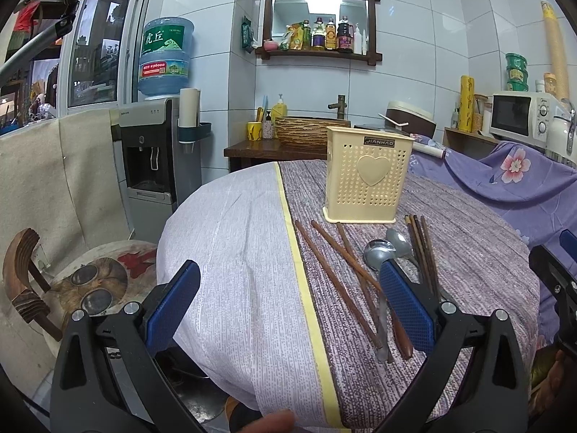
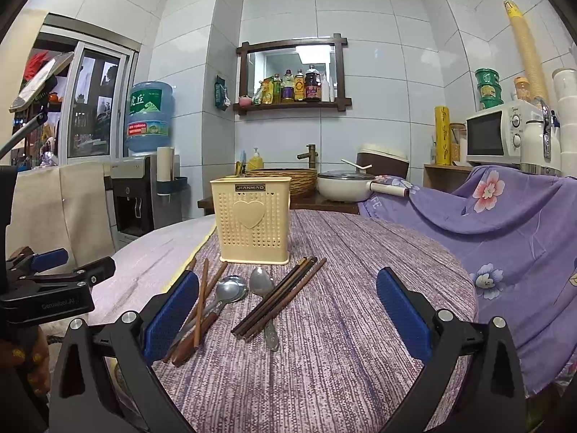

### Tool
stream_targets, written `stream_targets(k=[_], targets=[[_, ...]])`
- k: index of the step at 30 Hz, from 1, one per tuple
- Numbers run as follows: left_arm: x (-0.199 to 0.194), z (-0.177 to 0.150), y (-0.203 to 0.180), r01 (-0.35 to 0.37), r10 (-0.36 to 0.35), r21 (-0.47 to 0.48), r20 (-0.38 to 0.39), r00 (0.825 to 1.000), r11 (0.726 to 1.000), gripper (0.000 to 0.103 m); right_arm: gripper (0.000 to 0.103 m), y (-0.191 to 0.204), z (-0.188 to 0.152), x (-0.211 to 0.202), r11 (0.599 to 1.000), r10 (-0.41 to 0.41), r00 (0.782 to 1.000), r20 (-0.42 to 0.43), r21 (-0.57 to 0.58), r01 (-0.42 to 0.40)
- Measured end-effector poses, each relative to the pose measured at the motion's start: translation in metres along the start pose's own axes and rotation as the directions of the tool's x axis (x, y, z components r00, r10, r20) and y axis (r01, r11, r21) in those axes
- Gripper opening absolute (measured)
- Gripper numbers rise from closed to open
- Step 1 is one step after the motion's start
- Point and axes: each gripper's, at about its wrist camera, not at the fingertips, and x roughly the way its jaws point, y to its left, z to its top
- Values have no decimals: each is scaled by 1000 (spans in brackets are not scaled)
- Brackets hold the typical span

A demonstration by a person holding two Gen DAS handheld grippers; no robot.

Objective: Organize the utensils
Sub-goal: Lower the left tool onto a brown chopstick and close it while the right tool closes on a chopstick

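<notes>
Scene evenly lit by a cool ceiling light, seen reflected in the wall mirror – shadows soft, faint under the utensil holder. Strong fisheye bending and black vignetting at corners. Centre sharp; slight softness noted at frame edges – no motion blur.

Utensil holder: cream, perforated dot grid, heart emblem. Chopsticks: dark brown. Spoons: silver. Surface cloth: mauve streaked weave, yellow stripe. Claw pads: blue.
</notes>
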Motion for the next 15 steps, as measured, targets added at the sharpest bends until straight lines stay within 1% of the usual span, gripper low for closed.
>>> stream_targets(k=[2,4,6,8,10,12,14,15], targets=[[8,0,1,-22,22,8,-23,1000,1000,98,97,-4,0,9,1000,-11,999,-38,-8,11],[20,1,3,-26,27,10,-63,998,1000,98,97,-9,0,19,1000,-25,996,-80,-6,24],[31,3,7,-30,30,4,-97,995,1000,98,97,-16,1,35,1000,-24,988,-152,8,26],[45,8,13,-29,28,-3,-133,991,1000,98,97,-24,3,53,999,-17,973,-231,30,25],[59,15,18,-20,19,-8,-159,987,1000,98,97,-31,5,72,999,-7,956,-292,46,21],[73,21,20,-15,14,-5,-178,984,1000,97,97,-36,8,95,998,15,933,-359,65,9],[91,29,19,-2,3,6,-220,976,1000,94,97,-39,11,118,997,44,908,-416,82,-11],[99,33,19,8,-5,11,-237,971,1000,90,97,-41,13,129,996,52,899,-434,82,-18]])
